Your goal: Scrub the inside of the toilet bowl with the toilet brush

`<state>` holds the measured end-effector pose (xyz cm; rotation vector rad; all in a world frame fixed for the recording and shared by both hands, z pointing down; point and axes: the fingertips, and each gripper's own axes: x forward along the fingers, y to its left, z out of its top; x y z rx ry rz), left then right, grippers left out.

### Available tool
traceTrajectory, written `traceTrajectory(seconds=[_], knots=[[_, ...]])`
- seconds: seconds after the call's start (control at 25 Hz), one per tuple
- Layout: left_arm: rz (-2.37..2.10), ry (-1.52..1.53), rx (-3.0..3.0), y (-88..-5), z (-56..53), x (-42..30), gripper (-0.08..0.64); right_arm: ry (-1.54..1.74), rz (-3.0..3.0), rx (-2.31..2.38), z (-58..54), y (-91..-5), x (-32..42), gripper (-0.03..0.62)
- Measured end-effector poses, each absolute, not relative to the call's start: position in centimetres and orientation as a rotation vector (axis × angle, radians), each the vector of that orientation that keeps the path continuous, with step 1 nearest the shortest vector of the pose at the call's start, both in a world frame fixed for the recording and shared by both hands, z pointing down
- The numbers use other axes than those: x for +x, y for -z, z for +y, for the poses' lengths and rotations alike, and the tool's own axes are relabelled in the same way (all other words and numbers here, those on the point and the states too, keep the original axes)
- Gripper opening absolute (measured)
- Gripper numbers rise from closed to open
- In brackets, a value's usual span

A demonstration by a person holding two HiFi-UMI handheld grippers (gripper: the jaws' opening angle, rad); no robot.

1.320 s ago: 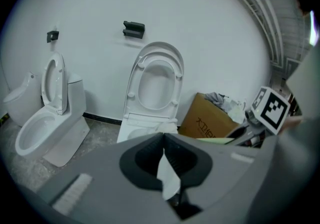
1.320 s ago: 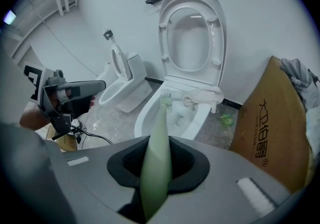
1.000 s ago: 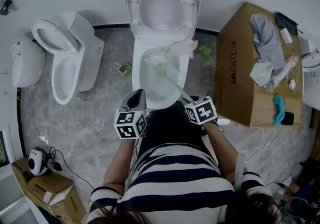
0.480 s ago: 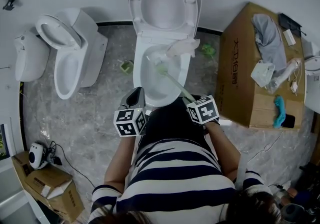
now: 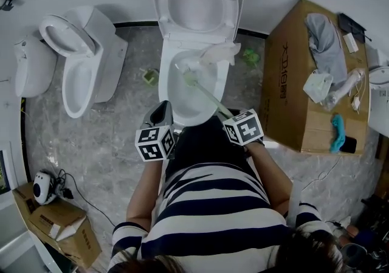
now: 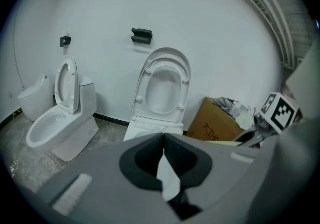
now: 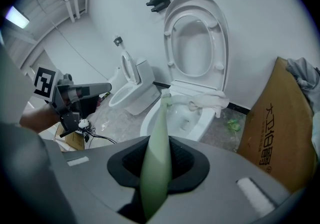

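The white toilet (image 5: 170, 92) stands in the middle with its lid (image 5: 197, 4) raised. My right gripper (image 5: 231, 118) (image 7: 160, 140) is shut on the pale green handle of the toilet brush (image 5: 206, 96) (image 7: 156, 158). The handle slants up-left, and the brush head (image 5: 185, 74) (image 7: 165, 94) sits inside the bowl near its far left side. A white cloth (image 5: 220, 53) (image 7: 210, 101) hangs over the far right rim. My left gripper (image 5: 163, 115) (image 6: 163, 138) hovers over the bowl's near-left rim, shut, with nothing in it.
A second toilet (image 5: 82, 77) and a white fixture (image 5: 30, 71) stand at the left. A big cardboard box (image 5: 292, 83) with cloths on it fills the right. Green scraps (image 5: 249, 57) lie on the marble floor. Small boxes (image 5: 58, 226) and cables sit at bottom left.
The brush head has shifted a little up and left inside the bowl. Both grippers stay about where they were.
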<state>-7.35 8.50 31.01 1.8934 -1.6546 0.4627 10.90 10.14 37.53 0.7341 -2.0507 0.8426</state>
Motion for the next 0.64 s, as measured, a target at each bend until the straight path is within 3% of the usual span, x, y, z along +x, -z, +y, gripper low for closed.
traceTrajectory(seconds=[0.64], knots=[[-1.635,-0.443,1.886,-32.4,8.4,-10.1,0.000,-0.826,-2.003,0.737,10.3,-38.7,8.8,0.074]])
